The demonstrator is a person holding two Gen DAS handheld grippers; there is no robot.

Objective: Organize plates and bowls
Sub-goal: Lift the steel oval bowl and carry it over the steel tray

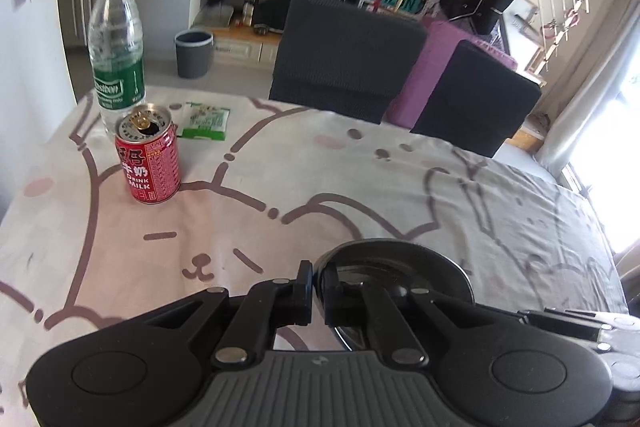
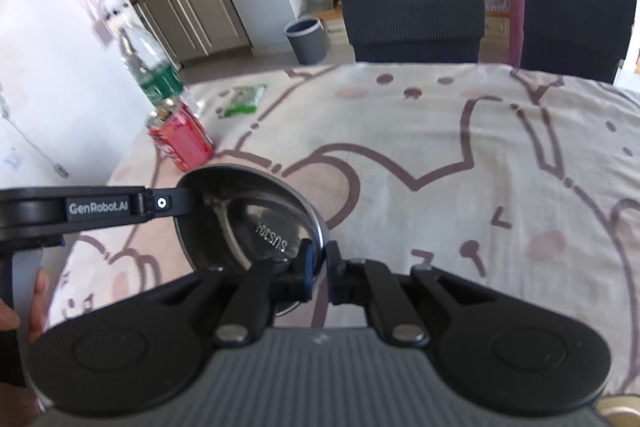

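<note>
Item: stainless steel bowl, tilted above the cloth-covered tabletop. Left tongs and right tongs each clamp opposite rim edges, likely to share and steady its carry. Milk can, water bottle stand well ahead-left.

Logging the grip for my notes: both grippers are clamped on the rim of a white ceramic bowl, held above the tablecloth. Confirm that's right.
Not quite. The bowl is shiny stainless steel, not white ceramic; the right wrist view shows its mirrored inside. The rest holds: the left gripper and right gripper clamp its rim above the tablecloth.
</note>
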